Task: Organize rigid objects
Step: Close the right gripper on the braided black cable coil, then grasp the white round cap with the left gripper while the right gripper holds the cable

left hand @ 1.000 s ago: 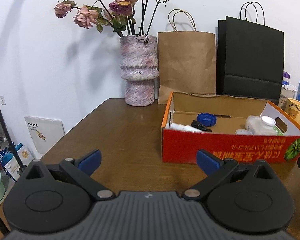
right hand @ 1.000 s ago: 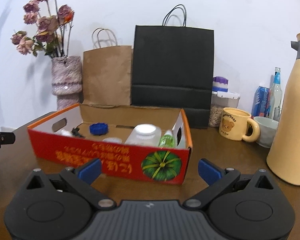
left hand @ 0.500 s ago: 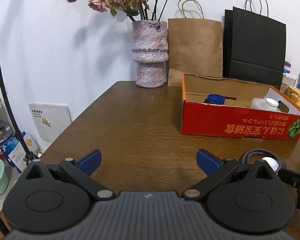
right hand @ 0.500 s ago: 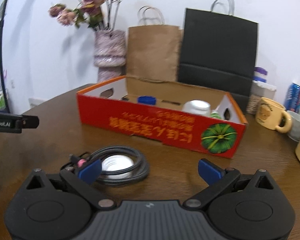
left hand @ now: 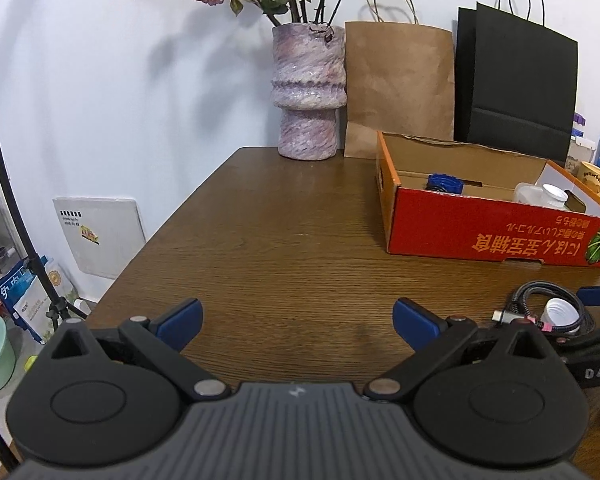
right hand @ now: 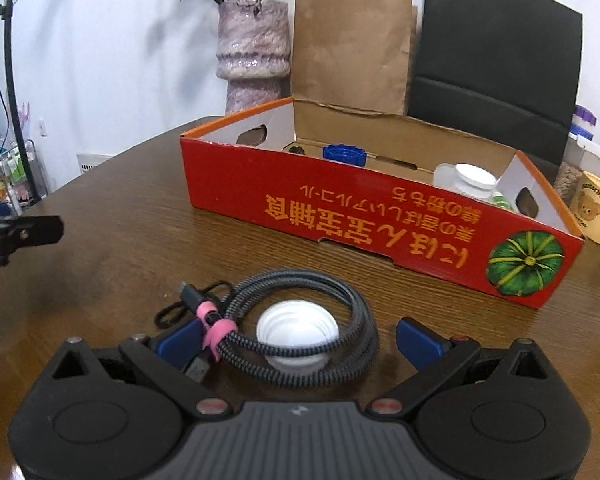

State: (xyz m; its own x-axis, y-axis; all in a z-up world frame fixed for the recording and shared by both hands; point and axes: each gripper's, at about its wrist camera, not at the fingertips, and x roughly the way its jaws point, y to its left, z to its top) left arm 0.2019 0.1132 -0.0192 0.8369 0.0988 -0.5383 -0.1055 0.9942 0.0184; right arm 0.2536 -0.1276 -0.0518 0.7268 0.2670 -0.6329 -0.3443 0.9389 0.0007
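Right gripper (right hand: 298, 336) low over the brown wooden worktop (right hand: 112, 240), jaws spread wide and grasping nothing. Between its blue fingertips (right hand: 418, 340): a white cap (right hand: 296, 330) lying inside a coiled braided cable (right hand: 340, 308), the coil bound by a pink tie (right hand: 216, 326). Left fingertip apparently touching the coil near the tie, though hard to confirm from this angle.

Just beyond the coil, a red cardboard box (right hand: 380, 216) printed with a green pumpkin, standing open-topped on the worktop. Inside: a blue lid (right hand: 344, 154) toward the left end, a clear jar with a white lid (right hand: 470, 180) toward the right.

Left gripper (left hand: 296, 318) over bare worktop well left of the coil, jaws likewise released and empty. Seen from there, cable and cap at the far right edge, beside the right gripper's blue tip.

Behind the box, against the wall: a mottled purple vase (left hand: 308, 88) of dried roses, a brown paper bag (left hand: 400, 80), a black paper bag (left hand: 520, 96). A yellow bear mug (right hand: 594, 210) off the box's right end.
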